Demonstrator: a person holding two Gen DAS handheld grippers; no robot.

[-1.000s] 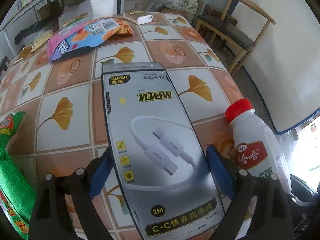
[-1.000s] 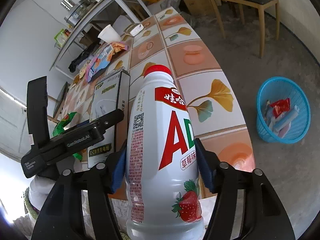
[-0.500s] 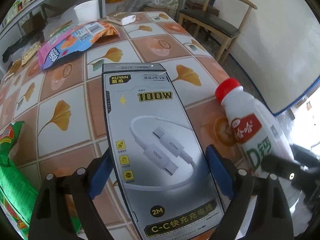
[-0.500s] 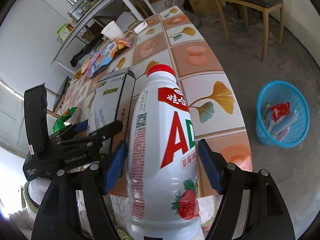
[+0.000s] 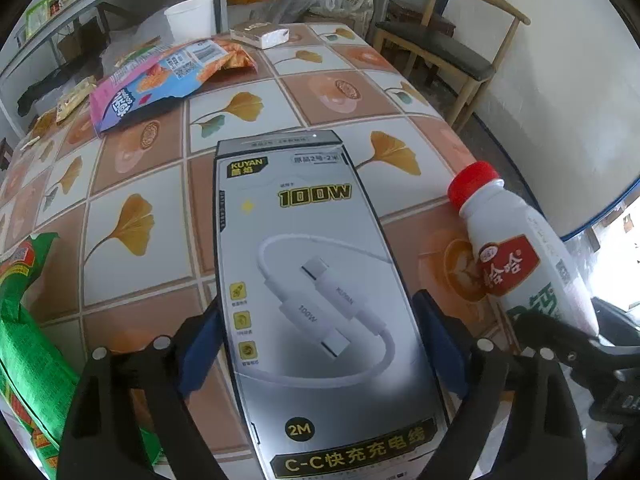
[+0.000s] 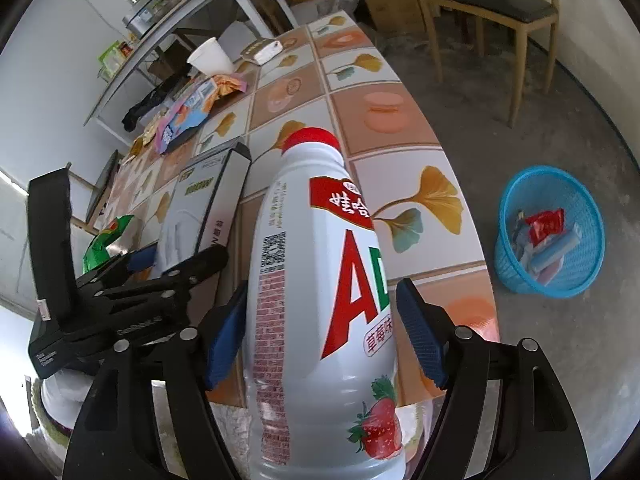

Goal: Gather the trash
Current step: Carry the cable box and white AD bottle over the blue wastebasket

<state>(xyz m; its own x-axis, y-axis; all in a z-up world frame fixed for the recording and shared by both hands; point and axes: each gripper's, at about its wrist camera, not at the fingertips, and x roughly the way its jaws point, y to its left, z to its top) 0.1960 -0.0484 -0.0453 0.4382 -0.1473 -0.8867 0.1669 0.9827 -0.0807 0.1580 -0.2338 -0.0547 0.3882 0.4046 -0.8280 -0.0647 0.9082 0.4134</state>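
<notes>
A grey charging-cable box [image 5: 320, 280] sits between the blue pads of my left gripper [image 5: 318, 320], which is shut on its long sides above the tiled table [image 5: 132, 148]. From the right wrist view the same box [image 6: 200, 208] and left gripper [image 6: 132, 292] appear at the left. A white strawberry-milk bottle [image 6: 320, 280] with a red cap stands between the pads of my right gripper [image 6: 320, 312]. Its jaws are closing: the left pad meets the bottle and a thin gap shows at the right pad. The bottle [image 5: 520, 256] leans at the table's right edge.
A blue basket [image 6: 516, 276] holding wrappers stands on the floor right of the table. On the table lie a pink snack bag [image 5: 160, 76], a green bag [image 5: 24, 320], a paper cup [image 5: 190, 18] and a small box [image 5: 260, 34]. A wooden chair [image 5: 440, 48] stands beyond.
The right jaws spread away from the bottle, then came partly back in. The left gripper kept its hold on the box and rolled slightly.
</notes>
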